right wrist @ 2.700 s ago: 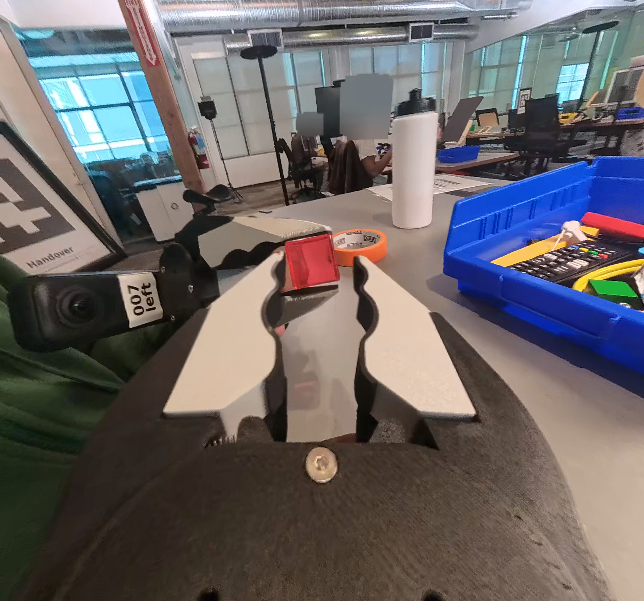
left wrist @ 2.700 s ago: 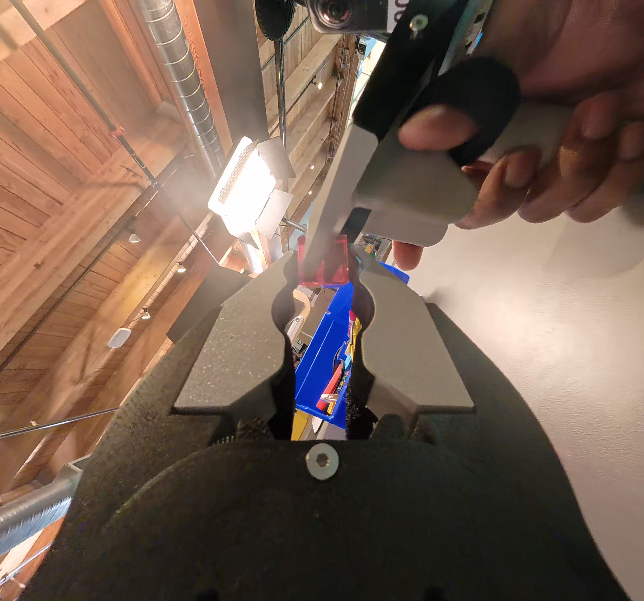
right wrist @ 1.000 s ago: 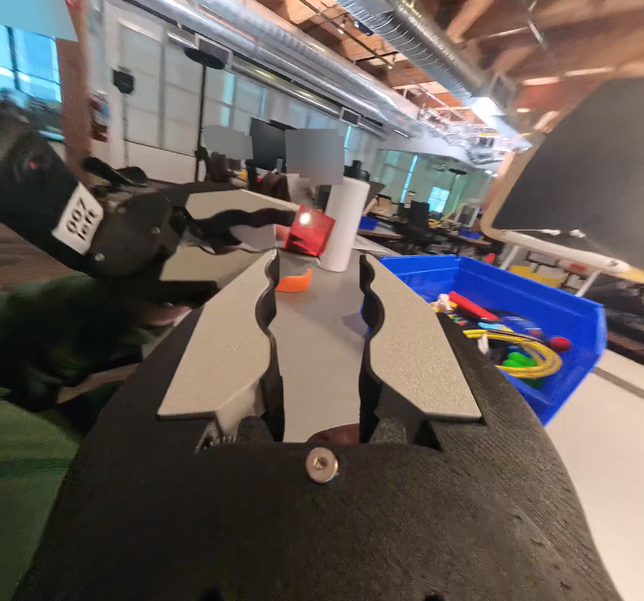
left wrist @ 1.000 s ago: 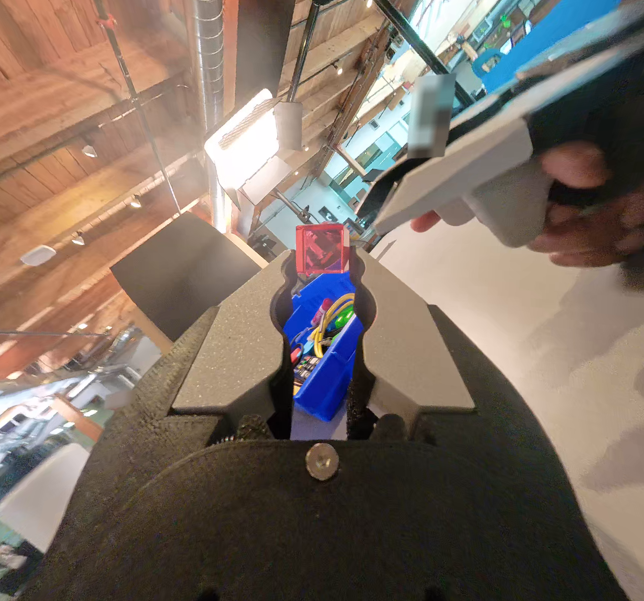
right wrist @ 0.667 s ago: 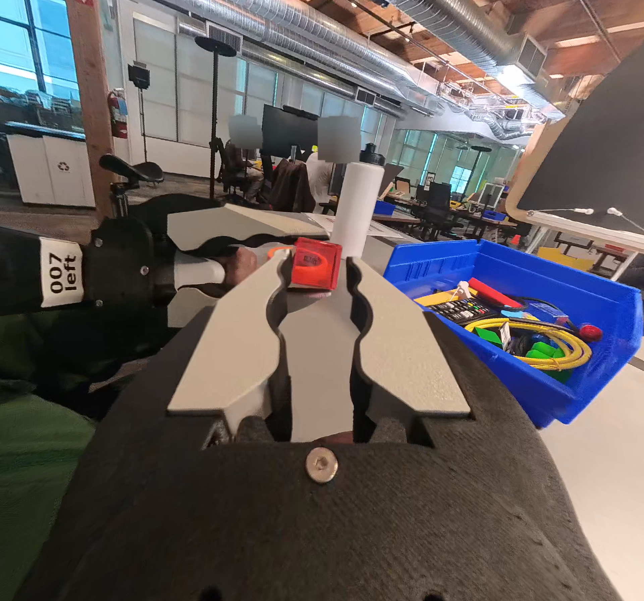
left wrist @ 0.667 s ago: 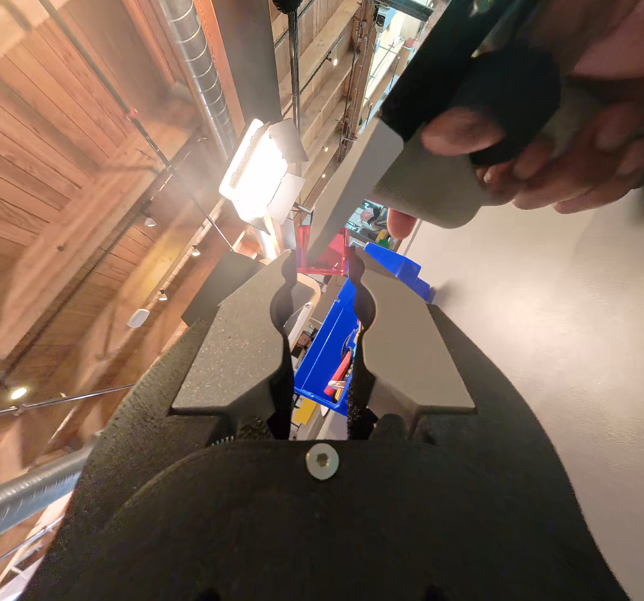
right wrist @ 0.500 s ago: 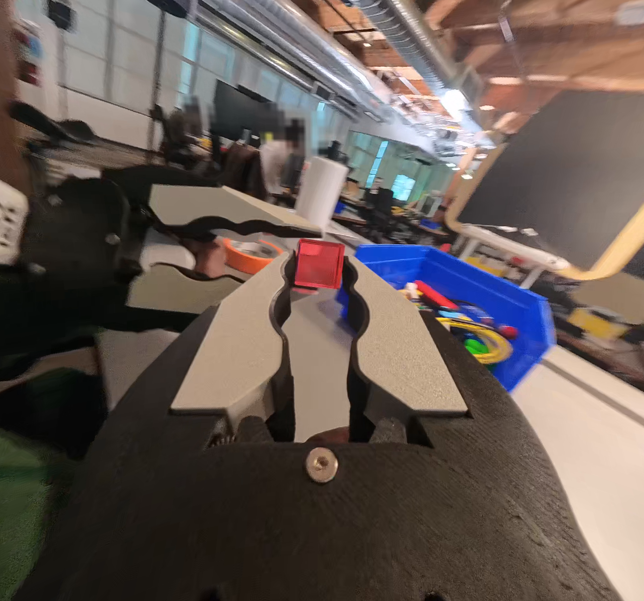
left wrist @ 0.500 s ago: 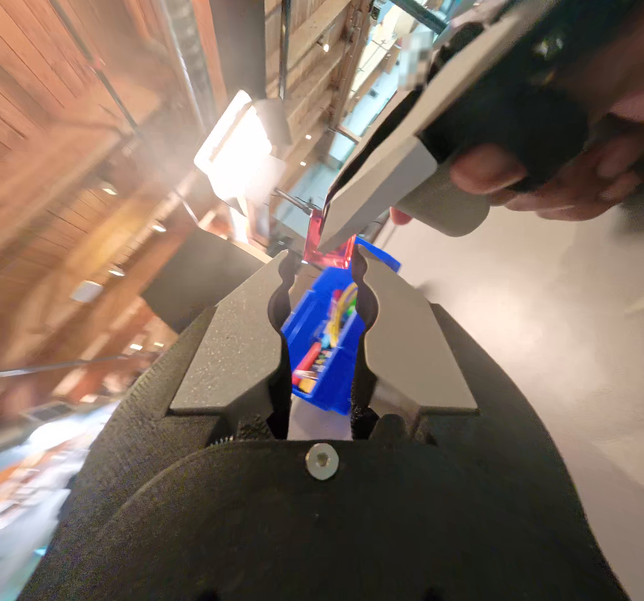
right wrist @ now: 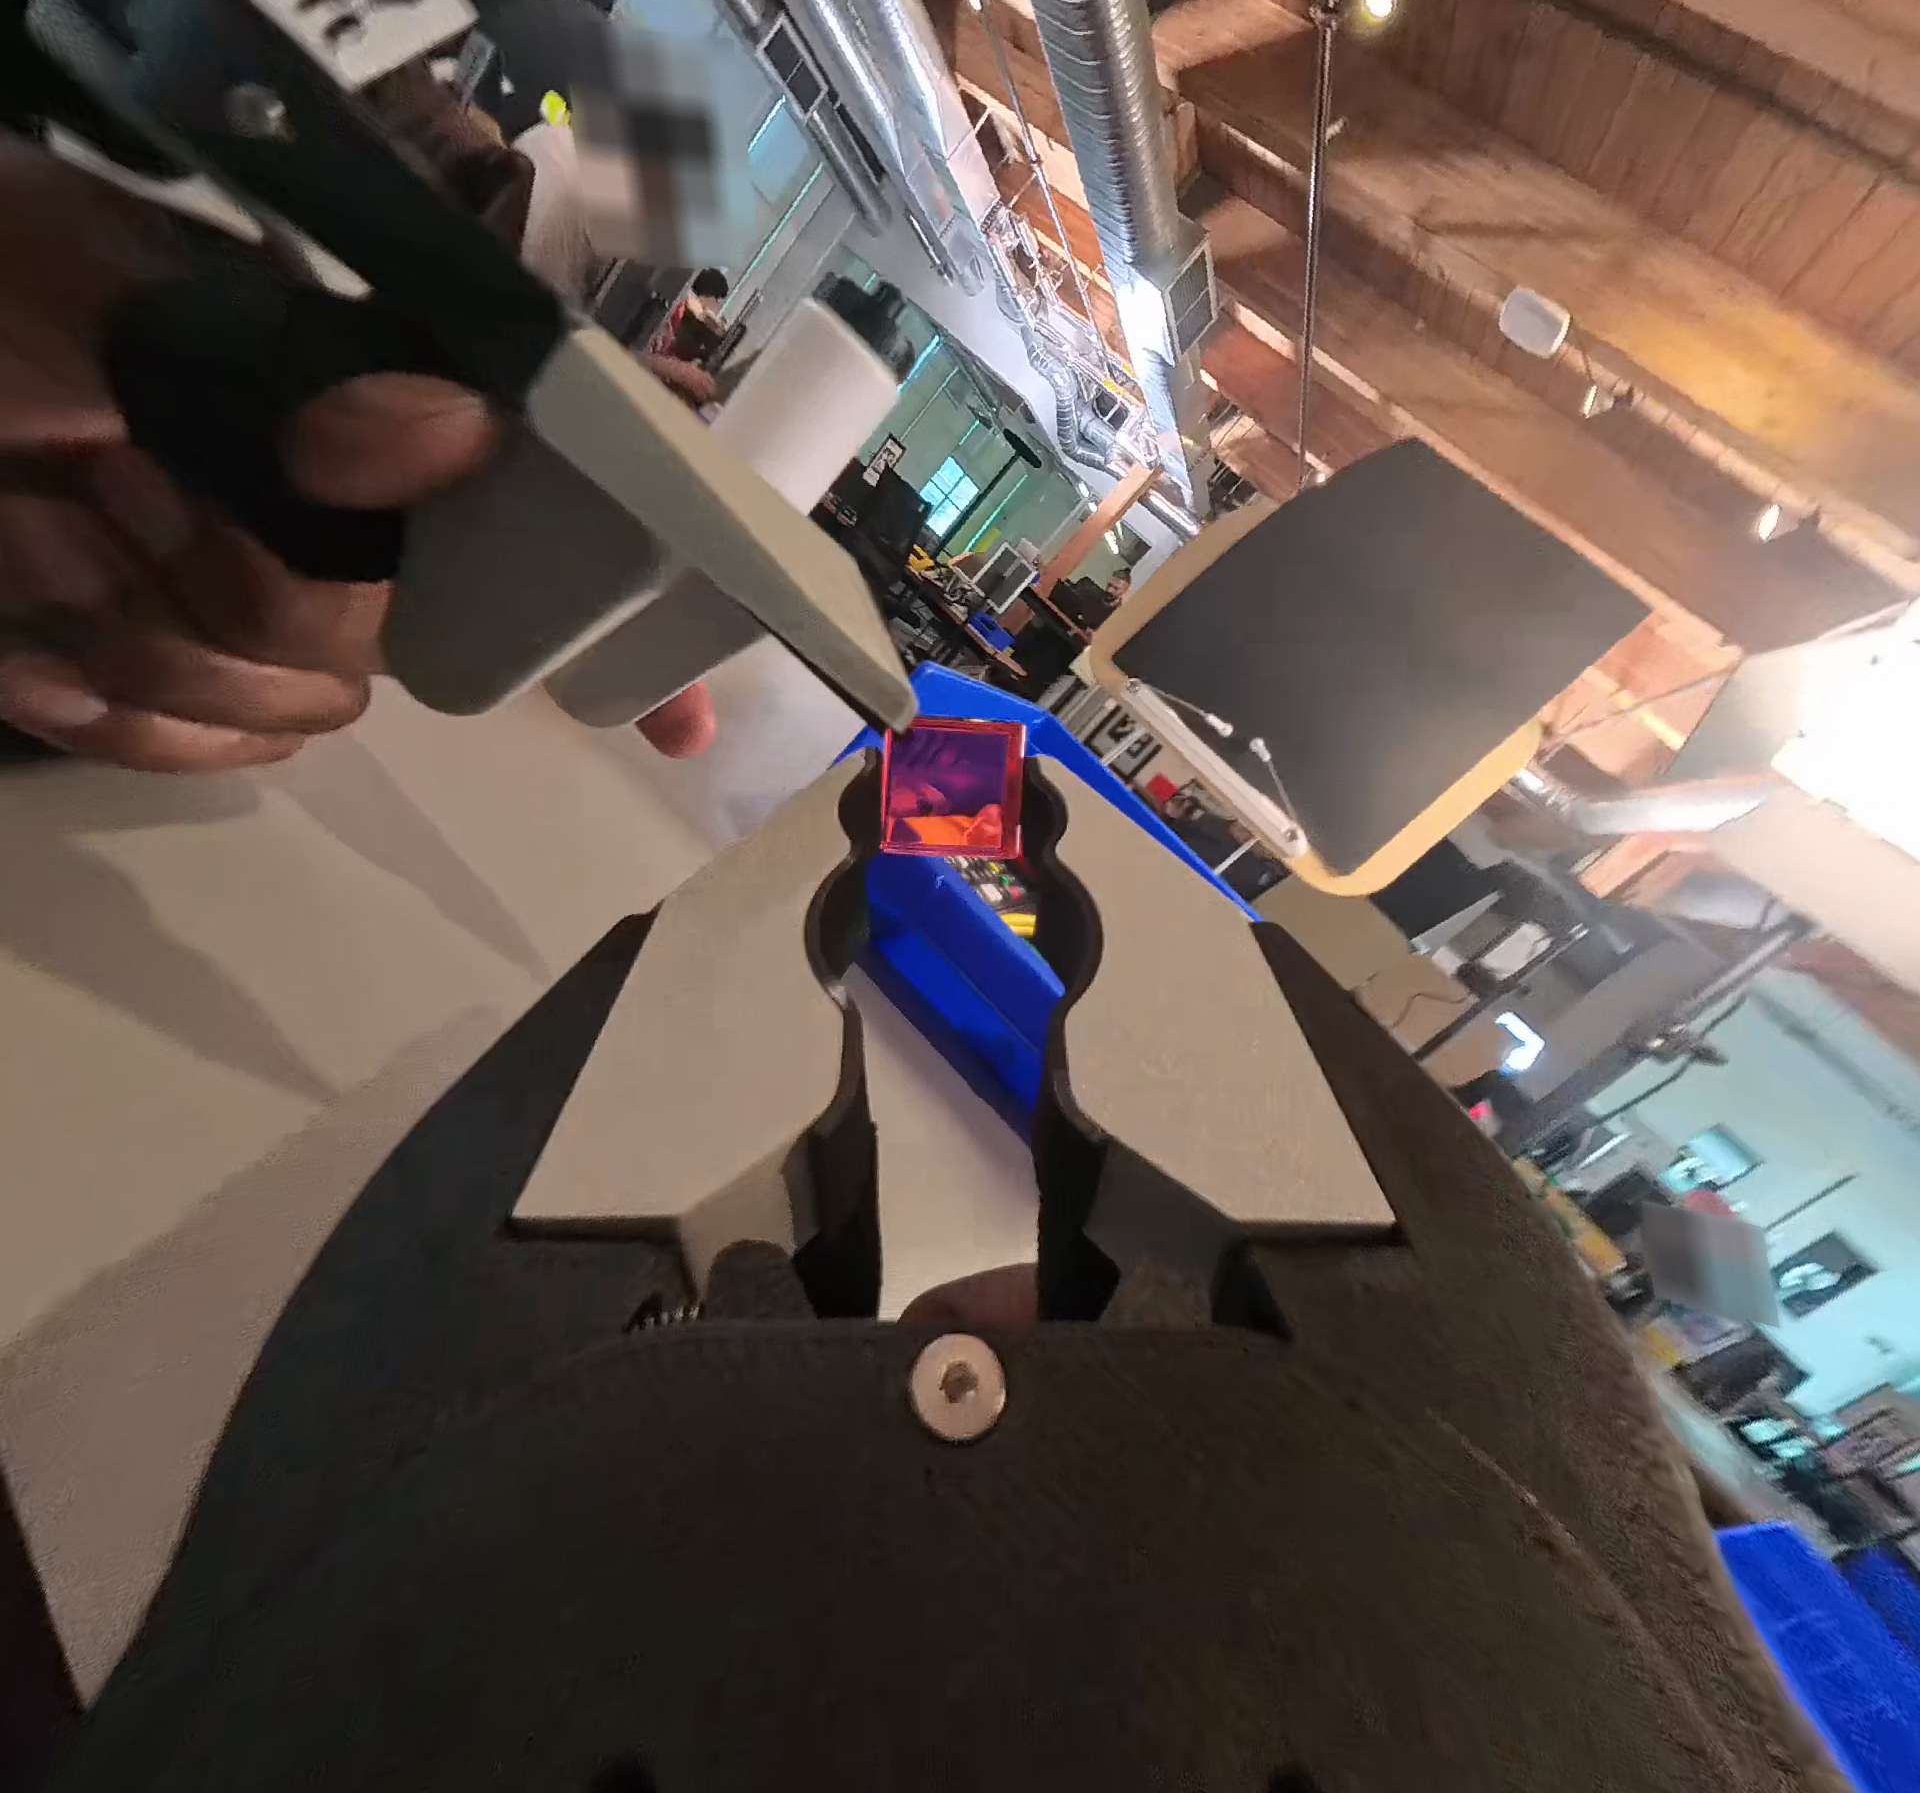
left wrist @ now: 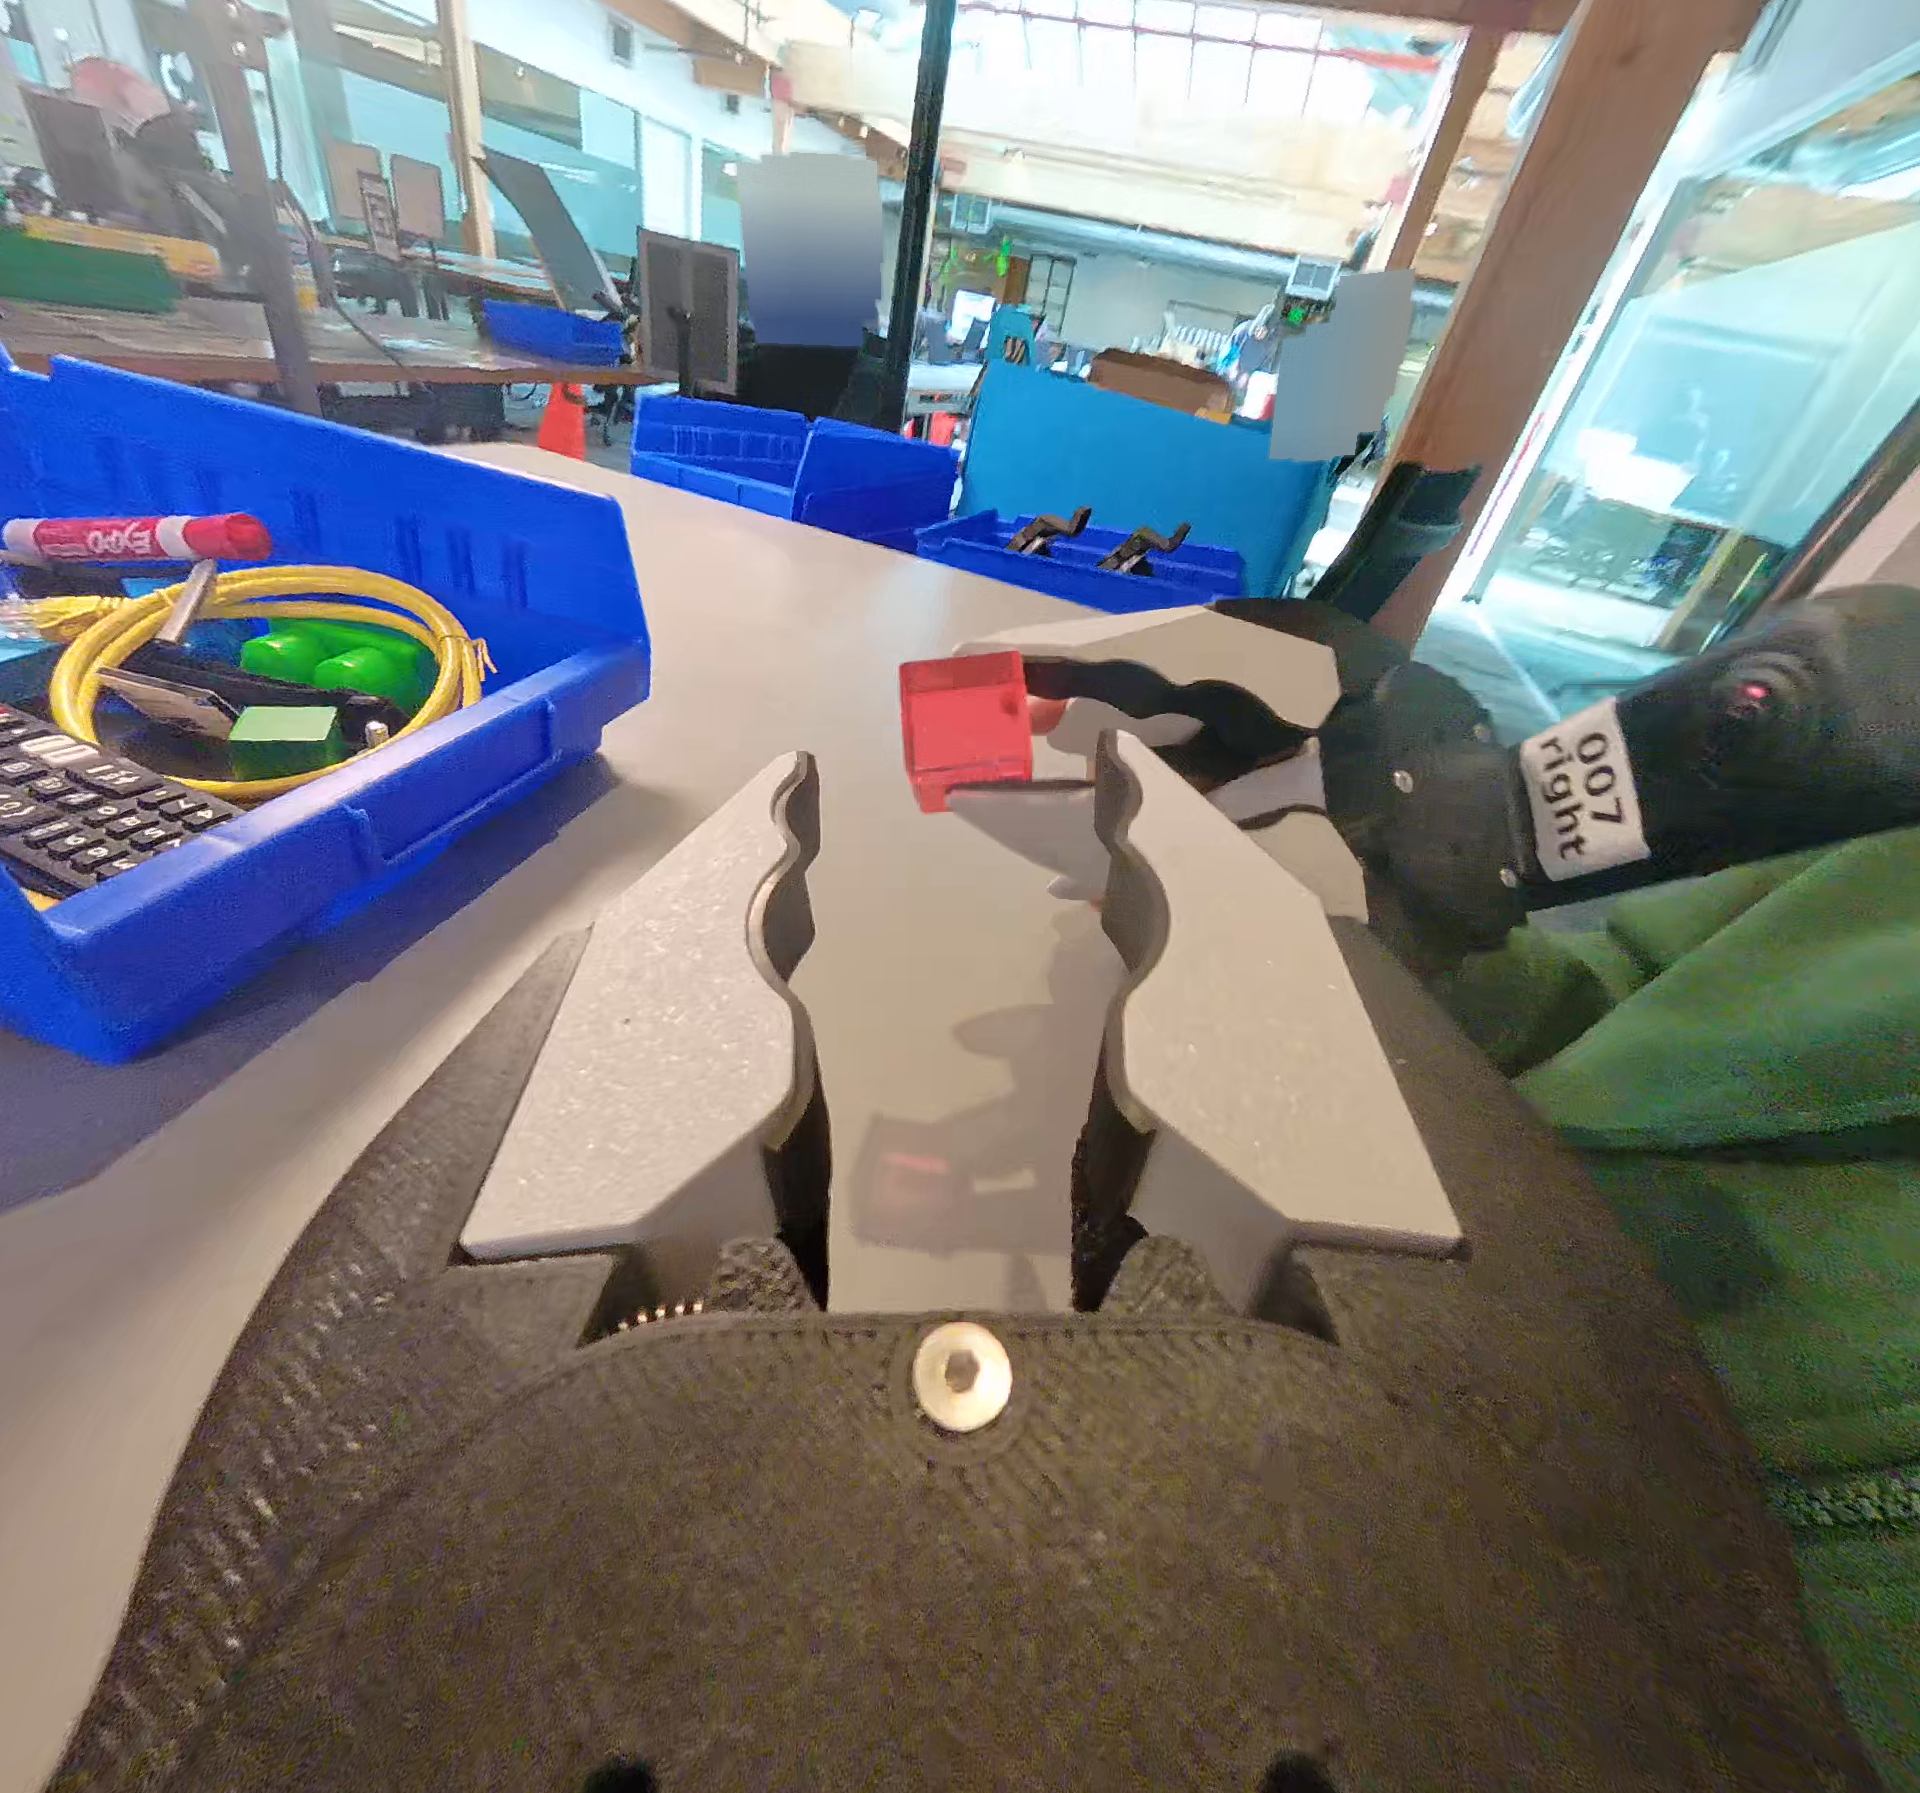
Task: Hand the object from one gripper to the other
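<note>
A small translucent red cube (left wrist: 966,730) is held in the air over the grey table (left wrist: 831,600). My right gripper (right wrist: 951,767) is shut on it; the cube (right wrist: 951,787) sits between its fingertips. In the left wrist view the right gripper (left wrist: 987,720) reaches in from the right with the cube at its tips. My left gripper (left wrist: 951,756) is open and empty, its jaws wide apart, with the cube just beyond its fingertips. In the right wrist view one left finger (right wrist: 727,538) comes in from the upper left, its tip at the cube's top corner.
A blue bin (left wrist: 343,808) at the left holds a yellow cable, green blocks, a marker and a keypad device; it also shows behind the cube in the right wrist view (right wrist: 956,954). A green sleeve (left wrist: 1714,1016) is at the right. A white bottle (right wrist: 810,403) stands farther back. My left and right fingertips are right by each other.
The left gripper held the cube a second ago; the right gripper shut on it, and the left has opened and let go. Both views have swung round.
</note>
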